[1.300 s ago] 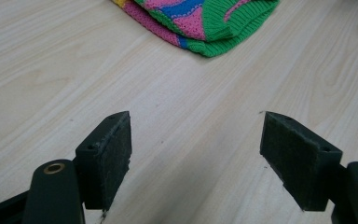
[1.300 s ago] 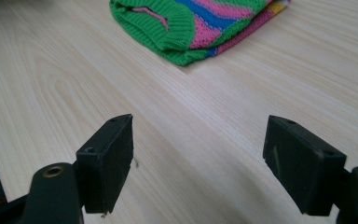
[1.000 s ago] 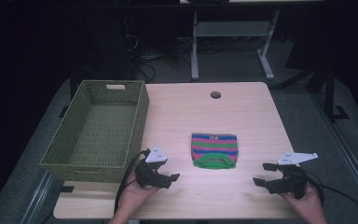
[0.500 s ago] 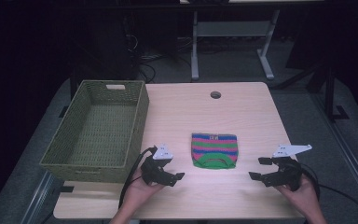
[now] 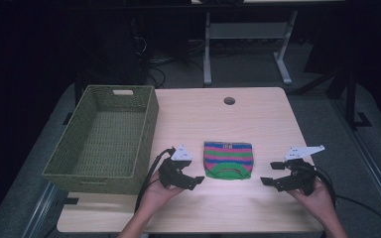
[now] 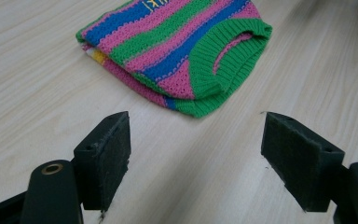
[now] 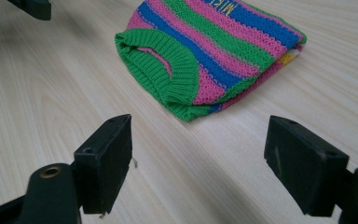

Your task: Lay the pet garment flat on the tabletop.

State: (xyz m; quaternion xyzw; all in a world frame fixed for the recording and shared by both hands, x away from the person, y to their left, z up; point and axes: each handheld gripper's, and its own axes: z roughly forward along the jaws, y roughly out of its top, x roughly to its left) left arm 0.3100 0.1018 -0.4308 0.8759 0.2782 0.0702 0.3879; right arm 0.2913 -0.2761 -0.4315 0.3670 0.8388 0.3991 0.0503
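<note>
- Both claws have drawn in toward the striped knitted garment [image 5: 227, 159] over the last second, the left claw [image 5: 196, 180] from the basket side and the right claw [image 5: 269, 175] from the worktop's right edge.
- Left claw sits just beside the garment's lower left corner, not touching it; its jaws stand spread wide with bare wood between them.
- Right claw is near the garment's lower right side, a little farther off than the left one, its jaws likewise spread apart and holding nothing.
- Folded flat, the garment lies on the pale wooden worktop [image 5: 218, 124] between the two claws, its green ribbed opening turned toward the person.
- A green woven basket [image 5: 104, 139] stands at the worktop's left edge, apart from the garment.
</note>
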